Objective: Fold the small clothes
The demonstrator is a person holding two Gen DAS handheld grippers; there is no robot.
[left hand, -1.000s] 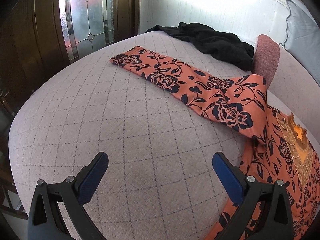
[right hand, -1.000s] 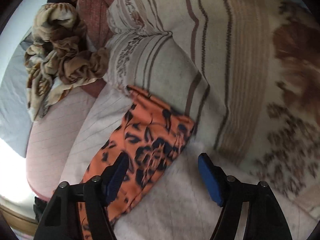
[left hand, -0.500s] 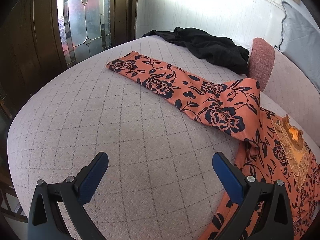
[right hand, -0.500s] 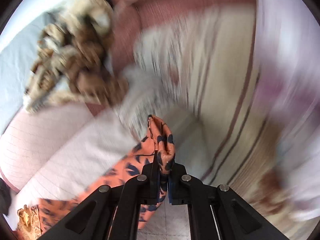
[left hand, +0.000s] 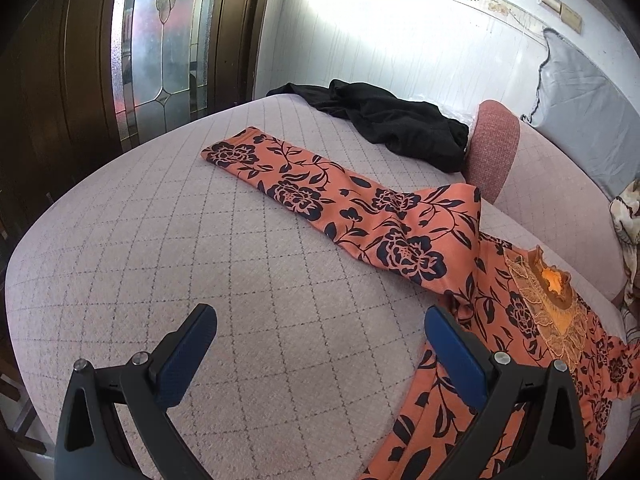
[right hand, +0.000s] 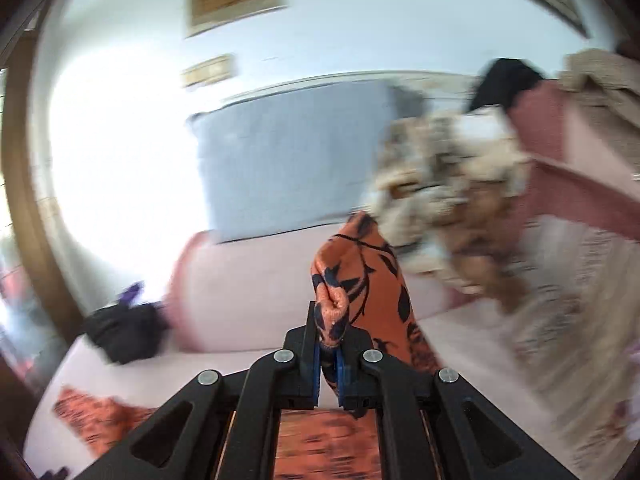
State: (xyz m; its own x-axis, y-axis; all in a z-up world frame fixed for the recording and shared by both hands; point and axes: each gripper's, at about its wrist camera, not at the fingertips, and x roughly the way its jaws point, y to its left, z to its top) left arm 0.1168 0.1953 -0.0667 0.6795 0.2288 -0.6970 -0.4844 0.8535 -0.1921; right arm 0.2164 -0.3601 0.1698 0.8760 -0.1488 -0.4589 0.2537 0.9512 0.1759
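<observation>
Pale pink bedding with a thin diamond pattern covers the bed (left hand: 168,240), and behind it stand a dark wooden door with leaded glass (left hand: 160,40) and a white wall; small framed plates hang on that wall, but their writing is too blurred to read. No brand or label can be read on the clothes. The left gripper (left hand: 320,344) hangs over the near part of the bed with its blue pads spread wide and nothing between them. The right gripper (right hand: 329,356) has its pads pressed together on a bunched corner of the orange floral garment (left hand: 360,216), which is lifted above the bedding. One long part of this garment lies flat toward the far left corner. A black garment (left hand: 396,124) is heaped at the far edge. Much bare bedding lies at the near left edge.
</observation>
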